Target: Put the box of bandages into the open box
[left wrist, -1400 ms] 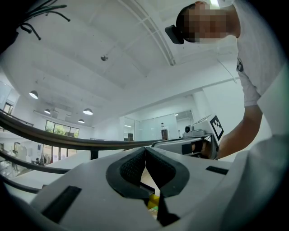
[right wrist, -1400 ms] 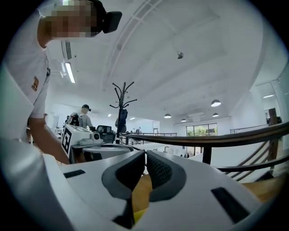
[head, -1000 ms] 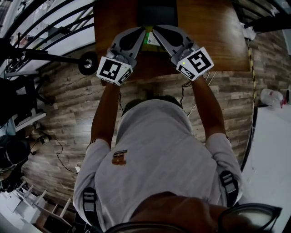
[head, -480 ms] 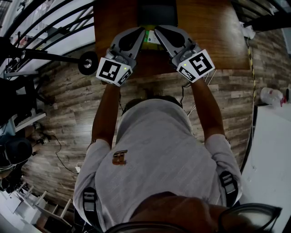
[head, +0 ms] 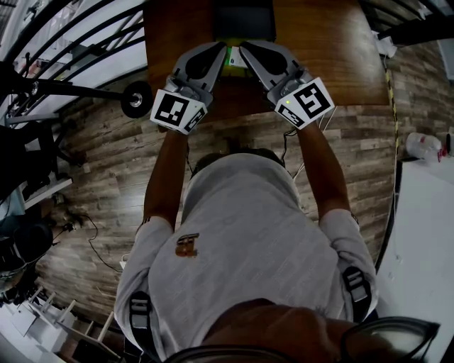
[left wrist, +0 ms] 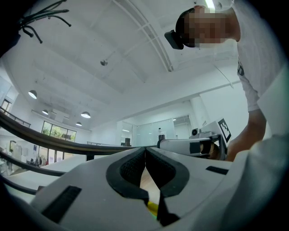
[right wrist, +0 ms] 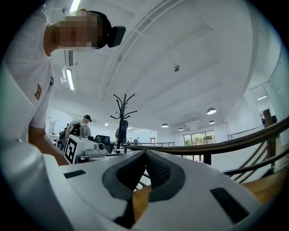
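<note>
1. Risk at the left tool (left wrist: 145, 149): its jaws are closed on nothing, so it can only push.
2. Between both tips the box of bandages (head: 235, 62) shows on the counter (head: 319, 42), near the dark open box (head: 245, 18); pinched sideways, it could squirt free.
3. On the right tool (right wrist: 145, 152) the jaws are also closed and empty.

Both arms (head: 164, 170) stretched forward from the torso (head: 241, 234) and converged, the left gripper (head: 221, 51) (left wrist: 145, 150) and right gripper (head: 243, 49) (right wrist: 145, 152) lying just beside each other ahead of it. Each had its jaws pressed together with nothing between them.
</note>
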Action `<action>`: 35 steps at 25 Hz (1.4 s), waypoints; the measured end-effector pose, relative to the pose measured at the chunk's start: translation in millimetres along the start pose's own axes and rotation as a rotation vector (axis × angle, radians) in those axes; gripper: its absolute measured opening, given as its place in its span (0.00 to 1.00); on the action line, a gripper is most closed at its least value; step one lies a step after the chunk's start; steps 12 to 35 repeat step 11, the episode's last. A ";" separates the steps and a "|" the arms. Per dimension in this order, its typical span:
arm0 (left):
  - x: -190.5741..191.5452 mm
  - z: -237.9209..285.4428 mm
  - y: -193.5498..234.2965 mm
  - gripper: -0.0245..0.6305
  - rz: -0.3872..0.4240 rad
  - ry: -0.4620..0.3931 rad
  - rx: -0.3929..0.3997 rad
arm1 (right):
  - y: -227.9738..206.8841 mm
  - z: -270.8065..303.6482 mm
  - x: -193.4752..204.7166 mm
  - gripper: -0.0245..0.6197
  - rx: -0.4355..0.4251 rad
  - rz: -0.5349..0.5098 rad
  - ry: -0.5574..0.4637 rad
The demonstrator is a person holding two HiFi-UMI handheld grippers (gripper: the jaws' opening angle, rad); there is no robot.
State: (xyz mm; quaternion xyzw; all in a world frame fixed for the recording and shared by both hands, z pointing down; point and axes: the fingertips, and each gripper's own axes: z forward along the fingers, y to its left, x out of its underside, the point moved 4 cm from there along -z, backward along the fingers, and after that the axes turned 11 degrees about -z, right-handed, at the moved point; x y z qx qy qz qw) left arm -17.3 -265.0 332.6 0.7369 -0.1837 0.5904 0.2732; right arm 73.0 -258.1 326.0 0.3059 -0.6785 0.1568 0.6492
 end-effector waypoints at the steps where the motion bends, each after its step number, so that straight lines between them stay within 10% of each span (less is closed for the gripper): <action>1: 0.2 0.5 0.3 0.07 -0.001 0.000 0.001 | -0.3 0.1 0.2 0.09 0.000 0.000 0.001; 35: 2.8 4.5 -1.1 0.07 -0.005 0.001 0.004 | -3.0 -2.7 1.7 0.09 -0.001 0.000 0.005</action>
